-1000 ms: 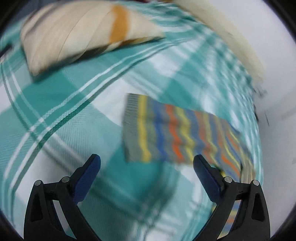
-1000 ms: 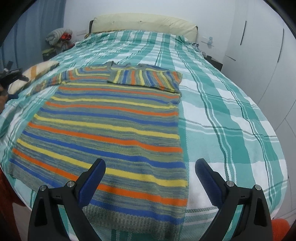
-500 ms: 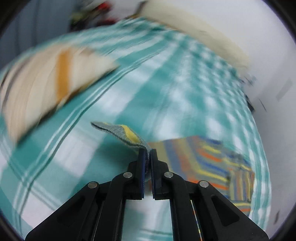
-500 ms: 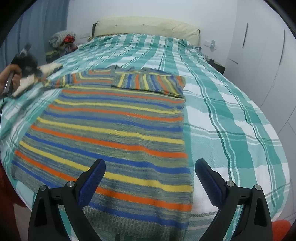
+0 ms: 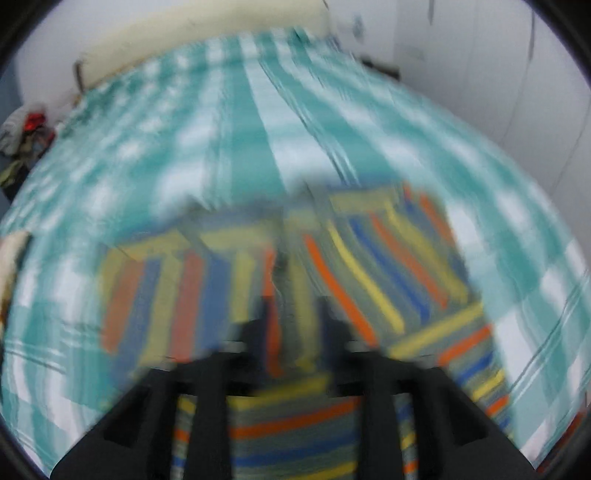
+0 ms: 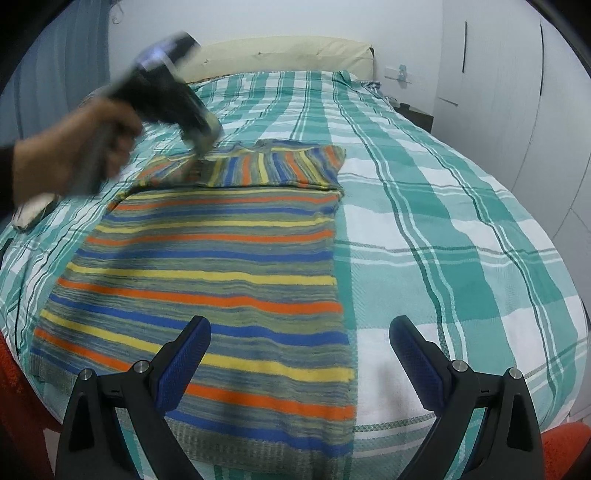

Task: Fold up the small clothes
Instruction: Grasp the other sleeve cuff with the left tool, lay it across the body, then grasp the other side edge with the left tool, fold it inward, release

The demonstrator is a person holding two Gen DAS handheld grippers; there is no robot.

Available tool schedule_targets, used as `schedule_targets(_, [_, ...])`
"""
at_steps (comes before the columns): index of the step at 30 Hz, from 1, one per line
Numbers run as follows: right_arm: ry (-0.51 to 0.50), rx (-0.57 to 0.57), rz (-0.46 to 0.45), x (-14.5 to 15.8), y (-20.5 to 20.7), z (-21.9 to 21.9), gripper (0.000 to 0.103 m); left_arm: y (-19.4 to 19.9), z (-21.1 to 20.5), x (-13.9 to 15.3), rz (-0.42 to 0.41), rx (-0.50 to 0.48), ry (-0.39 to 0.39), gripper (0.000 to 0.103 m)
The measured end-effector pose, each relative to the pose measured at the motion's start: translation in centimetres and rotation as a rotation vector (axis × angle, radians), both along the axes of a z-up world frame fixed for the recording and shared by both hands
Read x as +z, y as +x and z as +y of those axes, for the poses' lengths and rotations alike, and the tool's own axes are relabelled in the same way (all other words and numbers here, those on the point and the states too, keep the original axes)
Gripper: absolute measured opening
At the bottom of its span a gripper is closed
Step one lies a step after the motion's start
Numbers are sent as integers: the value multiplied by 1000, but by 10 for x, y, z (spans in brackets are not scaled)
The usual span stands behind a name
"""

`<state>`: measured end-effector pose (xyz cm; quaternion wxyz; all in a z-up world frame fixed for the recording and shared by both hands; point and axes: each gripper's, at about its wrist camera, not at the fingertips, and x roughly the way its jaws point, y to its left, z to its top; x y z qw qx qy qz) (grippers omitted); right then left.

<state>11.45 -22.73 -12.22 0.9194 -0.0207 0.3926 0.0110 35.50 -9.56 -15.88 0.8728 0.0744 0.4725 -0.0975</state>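
The striped sweater point(image 6: 221, 266) lay flat on the bed point(image 6: 443, 221), both sleeves crossed over its chest. My left tongs point(image 5: 291, 314) blurred above the sleeves; I couldn't tell their state. My right tongs point(image 6: 299, 350) gaped wide by the hem. Soft, floppy knit; I judged the hem corners the best hold.

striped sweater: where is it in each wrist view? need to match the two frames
Left wrist: striped sweater fills the lower centre, blurred, right behind the left gripper.
Right wrist: it spans the left half from bottom edge up to mid-frame, both sleeves folded across the top, left gripper at the sleeve; right gripper open above the hem.
Shared landmark: cream headboard at the top.
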Motion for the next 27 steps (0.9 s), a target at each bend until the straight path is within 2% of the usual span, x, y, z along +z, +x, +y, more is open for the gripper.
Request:
schedule_targets(1, [1,-2,4,-1,1,-1,97,-8,-3,-12,15,6,14,66])
schedule_targets(2, [4,-4,6,-1,1,-2,97,-18,-4,-16,17,4,8,66])
schedule_targets(5, [17,-5,4,-1,0,-5,97,-58,13,-20,53,-31,-83,71])
schedule_targets(7, [27,-2,9,-3,2,-6,97,-79,43,-7,25,-24,-132,76])
schedule_targets(10, [49,3,28,-7,5,-6,97,-87,97,16,-49,71,-132,86])
schedule_targets(11, [52,4,32,-8,6,-6,97,-87,109,17,-62,85,-122,86])
schedule_targets(13, [52,8,38,-9,6,-5,97,-84,134,15,-67,79,-54,86])
schedule_targets(15, [45,10,33,-9,5,-4,97,-77,149,2,-39,61,42,86])
schedule_targets(17, [40,10,35,-10,5,-2,97,-68,152,-11,-7,52,99,86])
schedule_targets(20, [34,10,53,-15,7,1,97,-53,151,-18,-62,93,176,86])
schedule_targets(21, [31,11,56,-15,6,2,97,-46,153,-20,-90,138,184,72])
schedule_targets(22, [24,15,58,-16,6,4,97,-42,159,-24,-98,198,186,34])
schedule_targets(23, [15,20,54,-15,5,6,97,-38,167,-28,-79,229,167,19])
schedule_targets(24, [11,23,50,-14,4,7,97,-37,179,-35,-48,267,105,13])
schedule_targets(26, [5,29,36,-12,2,9,97,-45,190,-40,-70,300,84,22])
schedule_targets(27, [5,30,34,-12,2,9,97,-50,191,-41,-77,297,93,31])
